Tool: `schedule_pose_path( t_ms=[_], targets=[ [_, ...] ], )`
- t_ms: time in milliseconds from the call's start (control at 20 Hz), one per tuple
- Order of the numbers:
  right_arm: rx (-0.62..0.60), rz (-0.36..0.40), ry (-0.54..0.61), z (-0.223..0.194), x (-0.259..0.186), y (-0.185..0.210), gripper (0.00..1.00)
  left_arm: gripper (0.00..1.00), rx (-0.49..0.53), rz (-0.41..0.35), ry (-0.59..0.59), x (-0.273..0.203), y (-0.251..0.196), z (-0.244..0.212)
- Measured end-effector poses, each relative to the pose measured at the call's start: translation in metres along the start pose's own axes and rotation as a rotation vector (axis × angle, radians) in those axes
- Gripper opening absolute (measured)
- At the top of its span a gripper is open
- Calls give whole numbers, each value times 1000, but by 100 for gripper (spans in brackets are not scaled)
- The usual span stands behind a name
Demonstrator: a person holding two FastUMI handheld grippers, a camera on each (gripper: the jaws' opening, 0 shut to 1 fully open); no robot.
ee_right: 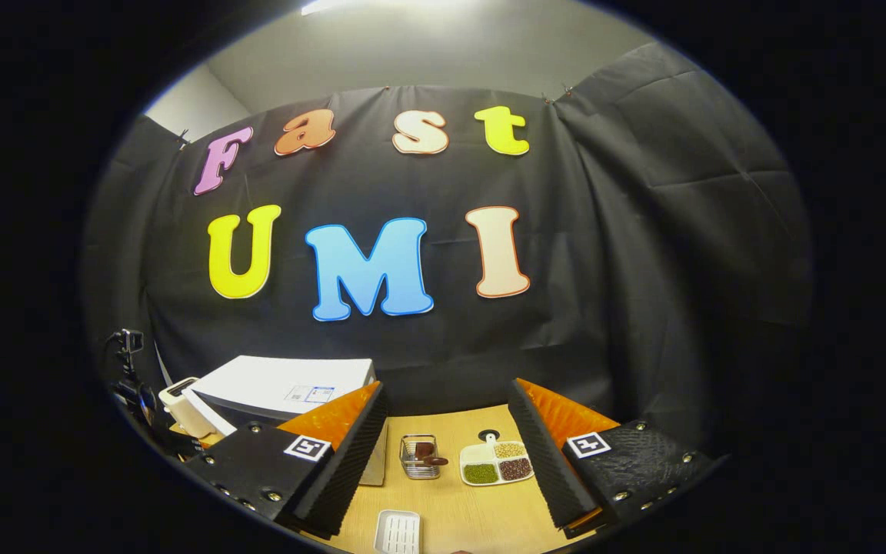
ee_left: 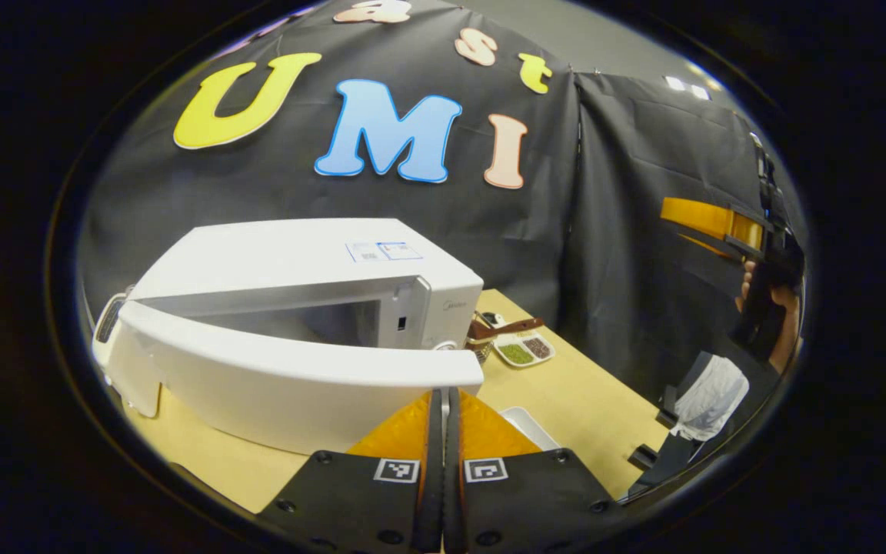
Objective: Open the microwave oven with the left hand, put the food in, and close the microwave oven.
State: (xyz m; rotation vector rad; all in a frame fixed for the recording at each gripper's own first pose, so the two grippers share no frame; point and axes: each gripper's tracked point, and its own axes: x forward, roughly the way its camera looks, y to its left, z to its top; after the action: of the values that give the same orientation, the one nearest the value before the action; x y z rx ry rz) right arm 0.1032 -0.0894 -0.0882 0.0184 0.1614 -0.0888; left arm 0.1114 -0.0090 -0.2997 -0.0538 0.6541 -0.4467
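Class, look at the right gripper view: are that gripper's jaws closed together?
No. The right gripper has its jaws spread wide apart, with the divided dish showing between them.

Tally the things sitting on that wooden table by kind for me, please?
Microwave oven: 1
Wire basket: 1
Divided dish of grains: 1
White tray: 1
Total: 4

Left gripper (ee_left: 444,400) at six o'clock in the left gripper view, jaws pressed together. Right gripper (ee_right: 447,446) at six o'clock in the right gripper view, jaws spread wide; at three o'clock in the left gripper view, a hand (ee_left: 777,308) holds it raised.
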Motion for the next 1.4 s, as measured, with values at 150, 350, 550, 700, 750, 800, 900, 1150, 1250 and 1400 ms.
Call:
schedule_pose_path(
  t_ms=[150, 350, 550, 700, 750, 800, 900, 1150, 1250, 1400],
  targets=[
    [4, -6, 3, -1, 2, -10, 96, 6, -5, 21, -2, 12, 2, 8],
    [20, -8, 22, -9, 7, -17, 96, 7, -34, 40, -8, 31, 7, 14],
    [24, -12, 17, -8, 9, -23, 96, 7, -82, 60, -32, 46, 11, 23],
    [27, -17, 14, -8, 10, -30, 96, 7, -82, 76, -36, 55, 14, 28],
    [28, -20, 14, -8, 10, -32, 96, 7, -79, 80, -36, 58, 15, 29],
    [30, -24, 15, -9, 10, -35, 96, 7, -76, 83, -36, 60, 17, 31],
    [34, -31, 17, -10, 11, -39, 96, 7, -77, 91, -37, 66, 19, 34],
    [35, -39, 20, -11, 11, -46, 96, 5, -90, 106, -39, 87, 33, 44],
    [31, -41, 20, -11, 12, -47, 96, 7, -121, 70, -38, 93, 27, 44],
    [31, -45, 21, -11, 12, -48, 96, 8, -82, 86, -35, 94, 30, 43]
  ],
)
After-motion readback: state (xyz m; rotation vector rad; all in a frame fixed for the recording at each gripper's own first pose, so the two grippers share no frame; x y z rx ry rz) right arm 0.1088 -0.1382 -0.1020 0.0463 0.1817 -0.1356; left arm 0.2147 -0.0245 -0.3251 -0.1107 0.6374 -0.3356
